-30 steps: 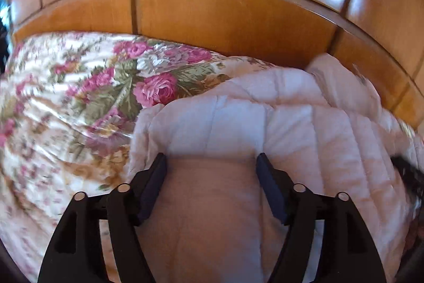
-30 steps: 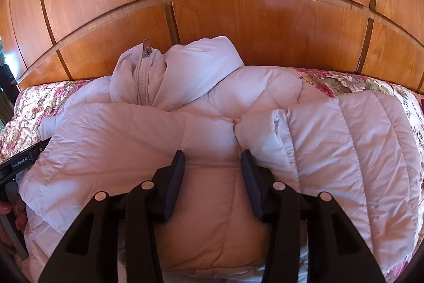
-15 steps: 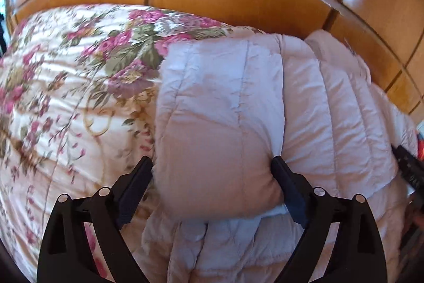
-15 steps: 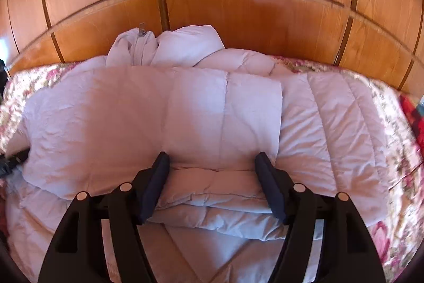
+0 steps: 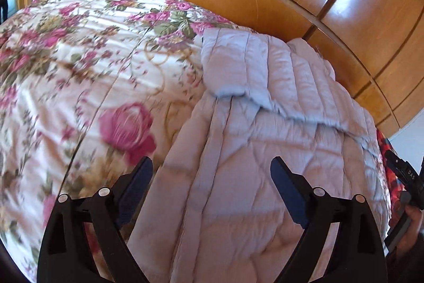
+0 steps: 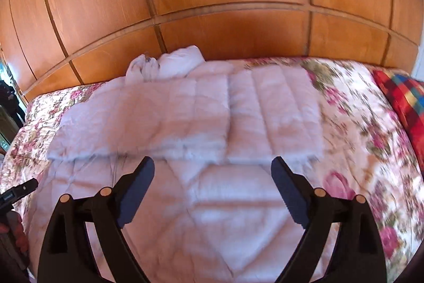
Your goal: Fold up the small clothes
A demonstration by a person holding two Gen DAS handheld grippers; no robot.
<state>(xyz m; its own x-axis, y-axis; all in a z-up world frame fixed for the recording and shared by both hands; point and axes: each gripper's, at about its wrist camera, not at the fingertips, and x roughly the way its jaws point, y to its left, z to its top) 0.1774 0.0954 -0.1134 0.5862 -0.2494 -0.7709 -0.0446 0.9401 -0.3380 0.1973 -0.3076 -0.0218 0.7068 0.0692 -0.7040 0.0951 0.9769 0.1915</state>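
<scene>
A pale lilac quilted puffer jacket (image 6: 185,113) lies on the floral bedspread (image 6: 365,139), both sleeves folded across its body and the hood bunched at the far end by the wooden wall. In the left wrist view the jacket (image 5: 278,129) lies right of centre. My left gripper (image 5: 212,169) is open and empty, held above the jacket's near left edge. My right gripper (image 6: 212,169) is open and empty, held above the jacket's lower body. The right gripper's tip also shows at the left view's right edge (image 5: 402,174).
Glossy wooden panels (image 6: 225,4) rise right behind the bed. A red plaid cushion (image 6: 400,100) lies at the bed's right side. The bedspread (image 5: 79,57) spreads wide to the left of the jacket. Dark furniture (image 6: 8,102) stands at the far left.
Both grippers have opened wide, let go of the jacket, and pulled back and up. The folded sleeves now lie flat across the jacket.
</scene>
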